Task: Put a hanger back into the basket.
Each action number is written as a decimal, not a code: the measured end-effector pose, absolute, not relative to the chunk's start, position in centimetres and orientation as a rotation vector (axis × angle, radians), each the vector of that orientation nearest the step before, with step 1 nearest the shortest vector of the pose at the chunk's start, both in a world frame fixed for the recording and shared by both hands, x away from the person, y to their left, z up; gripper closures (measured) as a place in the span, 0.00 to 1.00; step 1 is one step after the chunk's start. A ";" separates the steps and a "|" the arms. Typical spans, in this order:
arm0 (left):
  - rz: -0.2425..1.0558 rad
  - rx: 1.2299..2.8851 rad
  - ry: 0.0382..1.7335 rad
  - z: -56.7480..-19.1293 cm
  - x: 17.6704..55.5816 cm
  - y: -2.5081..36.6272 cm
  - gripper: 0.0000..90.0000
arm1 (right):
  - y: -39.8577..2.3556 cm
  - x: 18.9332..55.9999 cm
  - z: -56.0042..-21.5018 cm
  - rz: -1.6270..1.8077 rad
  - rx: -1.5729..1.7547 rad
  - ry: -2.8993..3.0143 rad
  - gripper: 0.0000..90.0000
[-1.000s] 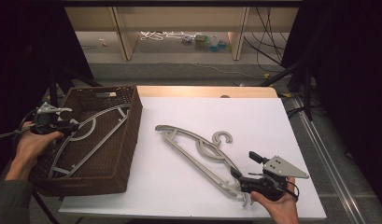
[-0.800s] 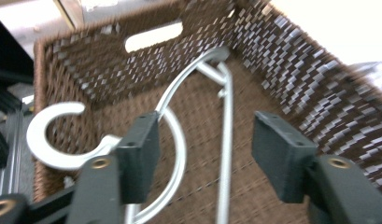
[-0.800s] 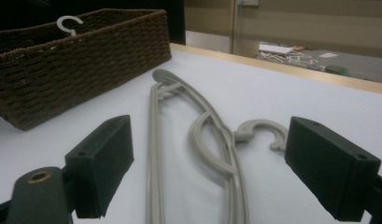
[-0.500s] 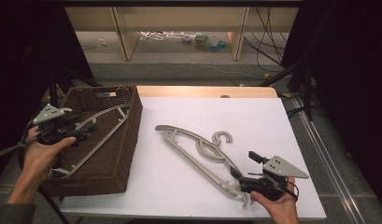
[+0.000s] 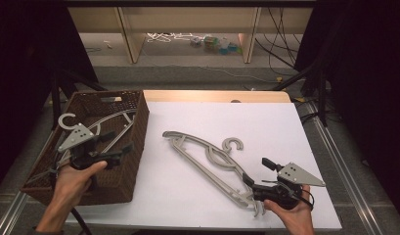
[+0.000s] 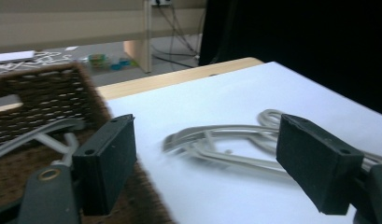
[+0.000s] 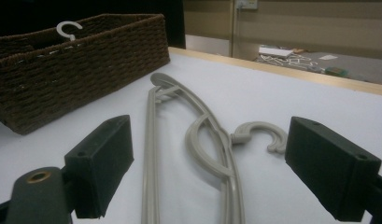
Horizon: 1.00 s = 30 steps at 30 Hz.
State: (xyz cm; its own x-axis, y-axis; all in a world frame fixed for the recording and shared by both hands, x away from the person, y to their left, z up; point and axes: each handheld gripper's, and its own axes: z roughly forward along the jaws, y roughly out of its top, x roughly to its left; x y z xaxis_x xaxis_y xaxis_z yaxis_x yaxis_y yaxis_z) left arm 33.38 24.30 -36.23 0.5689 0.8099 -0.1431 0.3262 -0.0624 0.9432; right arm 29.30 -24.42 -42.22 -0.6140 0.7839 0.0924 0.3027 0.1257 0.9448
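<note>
Left gripper (image 5: 120, 142) had just opened wide at frame left—grey plastic hanger (image 5: 97, 122) dropped into brown wicker basket (image 5: 136, 134)—right gripper (image 5: 256, 170) gaped empty over the next grey hanger (image 5: 202, 156).

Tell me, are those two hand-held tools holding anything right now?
No. The left tool hangs open over the brown wicker basket, its jaws just opened and empty; the right tool is open around the grey plastic hanger.
</note>
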 end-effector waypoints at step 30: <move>0.532 1.578 0.828 -42.0 29.3 19.7 0.19 | -24.1 29.3 -42.8 1.485 0.985 1.978 0.18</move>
